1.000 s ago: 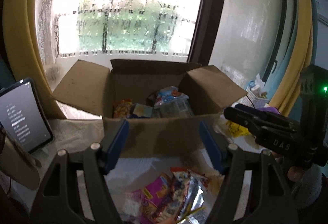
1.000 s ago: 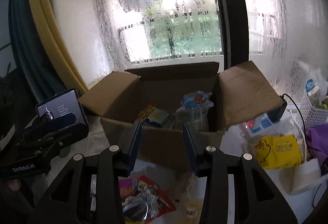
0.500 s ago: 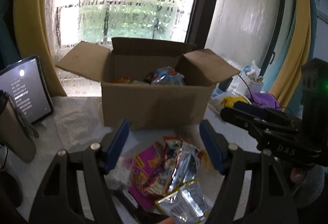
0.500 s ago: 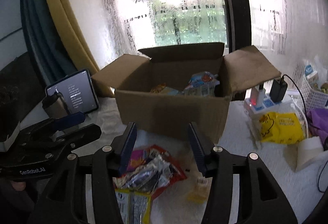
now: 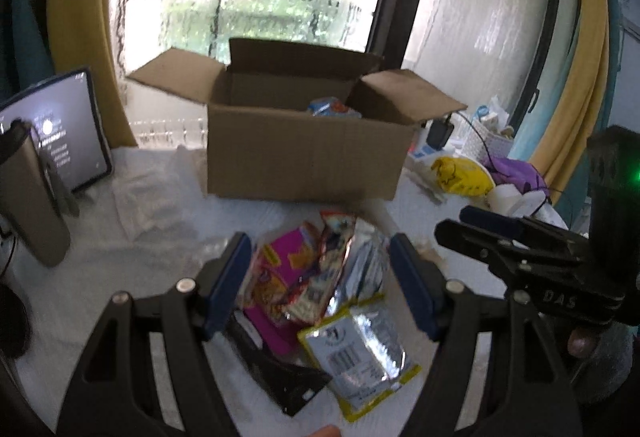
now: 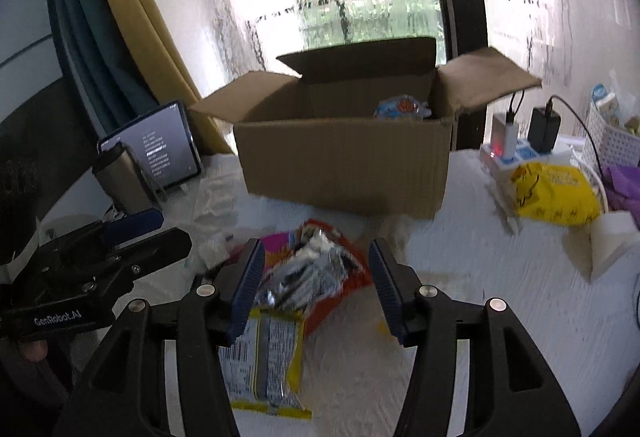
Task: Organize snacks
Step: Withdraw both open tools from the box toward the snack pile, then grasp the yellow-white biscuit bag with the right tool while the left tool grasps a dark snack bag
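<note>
An open cardboard box (image 5: 304,157) (image 6: 344,165) stands on the white table by the window, with a blue snack pack (image 5: 332,107) (image 6: 402,107) showing inside. In front of it lies a pile of snacks: a pink packet (image 5: 276,269), a red and silver packet (image 6: 320,269) and a silver packet with yellow edges (image 5: 360,353) (image 6: 264,357). My left gripper (image 5: 320,249) (image 6: 172,227) hangs open over the pile, gripping nothing. Beside it, my right gripper (image 6: 316,257) (image 5: 464,225) has its jaws opening above the same pile, its pads pressing on nothing.
A lit tablet (image 5: 60,133) and a grey flask (image 5: 28,197) stand at the left. To the right of the box are a power strip with chargers (image 6: 516,153), a yellow bag (image 6: 552,193), a white basket (image 6: 612,141) and purple cloth (image 5: 512,169).
Both grippers have drawn back from the box and sunk toward the table, so the snack pile now shows between their fingers. The right jaws stand wider than before.
</note>
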`<state>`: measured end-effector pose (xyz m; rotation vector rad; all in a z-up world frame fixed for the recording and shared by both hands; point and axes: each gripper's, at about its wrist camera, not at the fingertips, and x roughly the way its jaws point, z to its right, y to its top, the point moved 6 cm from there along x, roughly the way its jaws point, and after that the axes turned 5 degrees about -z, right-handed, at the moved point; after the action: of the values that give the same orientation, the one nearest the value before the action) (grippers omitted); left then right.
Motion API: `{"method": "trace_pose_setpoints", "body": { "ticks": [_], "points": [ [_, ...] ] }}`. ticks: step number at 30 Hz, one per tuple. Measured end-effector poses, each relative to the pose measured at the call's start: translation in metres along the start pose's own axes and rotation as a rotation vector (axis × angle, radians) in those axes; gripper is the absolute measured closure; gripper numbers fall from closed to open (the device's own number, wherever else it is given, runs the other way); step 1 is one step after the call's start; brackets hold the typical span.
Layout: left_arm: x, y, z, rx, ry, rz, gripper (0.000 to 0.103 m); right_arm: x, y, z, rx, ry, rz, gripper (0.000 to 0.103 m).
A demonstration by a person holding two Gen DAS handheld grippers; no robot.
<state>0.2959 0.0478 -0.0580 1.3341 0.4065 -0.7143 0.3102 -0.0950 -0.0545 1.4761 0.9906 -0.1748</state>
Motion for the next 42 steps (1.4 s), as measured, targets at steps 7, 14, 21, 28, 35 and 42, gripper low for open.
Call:
{"method": "trace_pose_setpoints", "body": {
  "ticks": [7, 14, 21, 28, 35, 42],
  "points": [
    [0.008, -0.028, -0.006, -0.034, 0.005, -0.046, 0.030, 0.009, -0.028, -0.002, 0.015, 0.016, -0.048, 0.043],
    [0.011, -0.049, -0.013, -0.063, 0.017, -0.077, 0.030, 0.021, -0.054, -0.012, 0.003, 0.041, -0.110, 0.039],
    [0.016, -0.069, -0.021, -0.091, 0.034, -0.108, 0.030, 0.035, -0.076, -0.021, 0.002, 0.074, -0.163, 0.039],
    [0.023, -0.086, -0.032, -0.127, 0.052, -0.142, 0.030, 0.048, -0.093, -0.034, -0.022, 0.113, -0.215, 0.039],
    [0.033, -0.091, -0.041, -0.155, 0.076, -0.160, 0.030, 0.062, -0.105, -0.040, -0.035, 0.131, -0.260, 0.039],
    [0.045, -0.093, -0.053, -0.186, 0.093, -0.172, 0.030, 0.065, -0.107, -0.039, -0.022, 0.157, -0.276, 0.048]
  ]
}}
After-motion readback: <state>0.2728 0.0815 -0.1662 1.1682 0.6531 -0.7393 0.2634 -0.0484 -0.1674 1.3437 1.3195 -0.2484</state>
